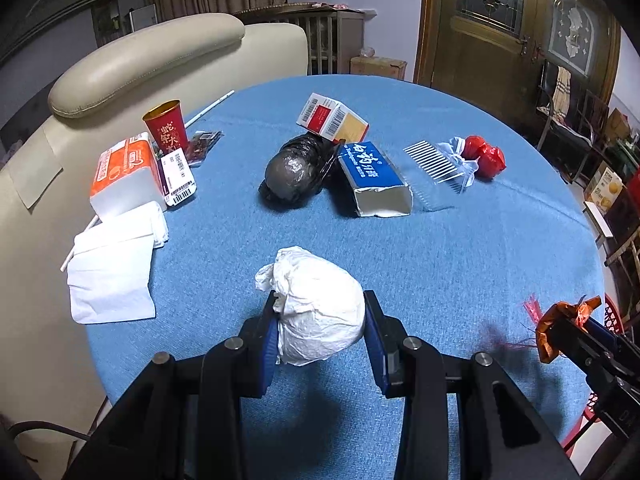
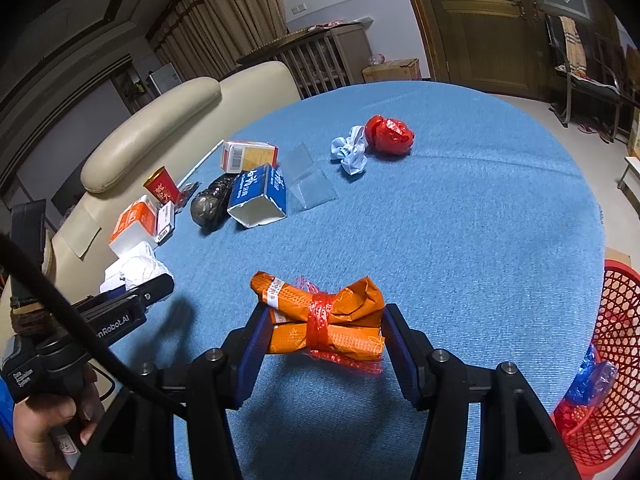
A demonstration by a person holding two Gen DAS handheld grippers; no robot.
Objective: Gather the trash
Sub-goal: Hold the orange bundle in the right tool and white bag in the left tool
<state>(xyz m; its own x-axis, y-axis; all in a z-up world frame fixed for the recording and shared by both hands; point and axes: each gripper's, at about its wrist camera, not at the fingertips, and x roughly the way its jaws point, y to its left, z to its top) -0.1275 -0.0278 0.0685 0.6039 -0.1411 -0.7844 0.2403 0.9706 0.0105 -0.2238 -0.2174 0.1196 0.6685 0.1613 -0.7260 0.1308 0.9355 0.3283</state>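
I hold two pieces of trash above the blue bench [image 2: 460, 208], one in each pair of tongs. The left tongs [image 1: 320, 320] are clenched on a crumpled white paper wad [image 1: 316, 304], which sits squarely between the blue pads, its twisted end pointing up and away from me. The right tongs [image 2: 322, 330] are clenched on an orange wrapper bundle [image 2: 324, 320] tied at its waist with red netting; its long axis runs crosswise, from one pad to the other, and its loose ends flare outward.

The red basket [image 2: 608, 380] is my landmark. It stands off the bench's edge, to the right of the right tongs and lower than the bundle, already holding a blue wrapper [image 2: 592, 380]. I judge the right tongs nearer to the red basket, the left tongs well apart from it, on the far side of the bundle.

Still lying on the bench, far from the red basket: a blue carton [image 1: 374, 178], a black bag [image 1: 296, 168], a red cup [image 1: 166, 126] and a red foil lump [image 1: 484, 156].
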